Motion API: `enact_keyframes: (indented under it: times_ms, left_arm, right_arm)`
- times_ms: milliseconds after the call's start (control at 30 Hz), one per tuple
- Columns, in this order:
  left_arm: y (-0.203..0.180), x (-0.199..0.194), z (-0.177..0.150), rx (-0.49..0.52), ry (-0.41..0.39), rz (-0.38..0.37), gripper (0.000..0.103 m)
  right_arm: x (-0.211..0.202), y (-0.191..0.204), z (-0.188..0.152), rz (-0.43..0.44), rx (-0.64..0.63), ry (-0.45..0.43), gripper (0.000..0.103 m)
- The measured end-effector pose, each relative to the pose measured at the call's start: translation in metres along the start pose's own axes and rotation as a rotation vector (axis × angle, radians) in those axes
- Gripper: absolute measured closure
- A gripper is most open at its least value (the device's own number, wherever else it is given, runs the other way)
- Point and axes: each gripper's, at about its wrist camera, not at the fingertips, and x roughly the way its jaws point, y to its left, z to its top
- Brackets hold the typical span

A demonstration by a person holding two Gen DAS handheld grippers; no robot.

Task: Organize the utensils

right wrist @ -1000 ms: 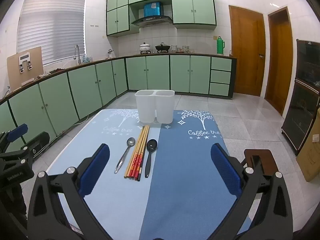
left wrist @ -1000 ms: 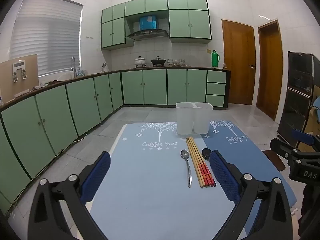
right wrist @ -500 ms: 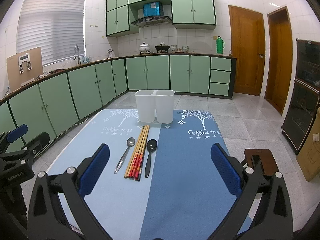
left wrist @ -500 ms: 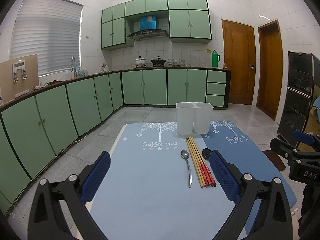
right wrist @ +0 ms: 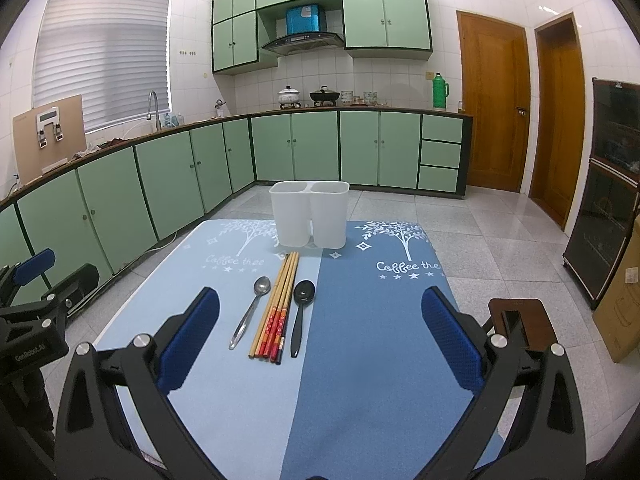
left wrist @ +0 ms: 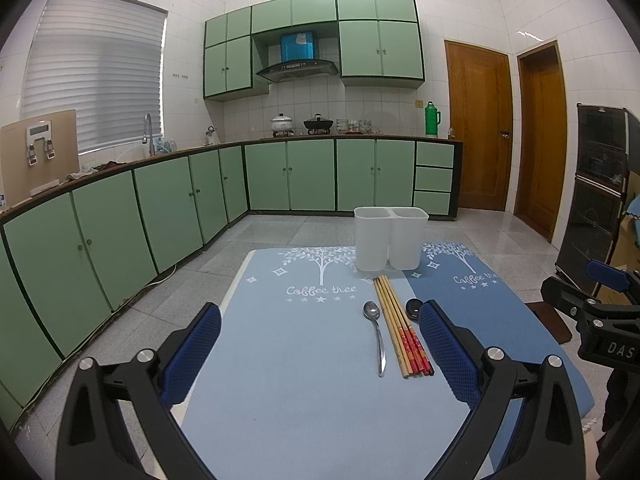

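A white two-compartment utensil holder stands at the far end of the blue mat. In front of it lie a metal spoon, a bundle of wooden chopsticks and a black spoon, partly hidden behind my left finger in the left wrist view. My left gripper is open and empty, above the mat's near left part. My right gripper is open and empty, above the mat's near right part. The utensils lie ahead of both.
The blue "Coffee tree" mat covers a low table. Green cabinets run along the left and back. A brown stool stands right of the table. A dark glass cabinet stands at the far right.
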Motion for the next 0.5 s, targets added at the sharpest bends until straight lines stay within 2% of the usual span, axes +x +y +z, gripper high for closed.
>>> enact_keyframes:
  times_ms: [500]
  left_arm:
    - [0.0037, 0.0017, 0.0021, 0.001, 0.000, 0.002, 0.006]
  right_arm:
    - [0.0007, 0.0031, 0.0038, -0.003, 0.000, 0.001, 0.005]
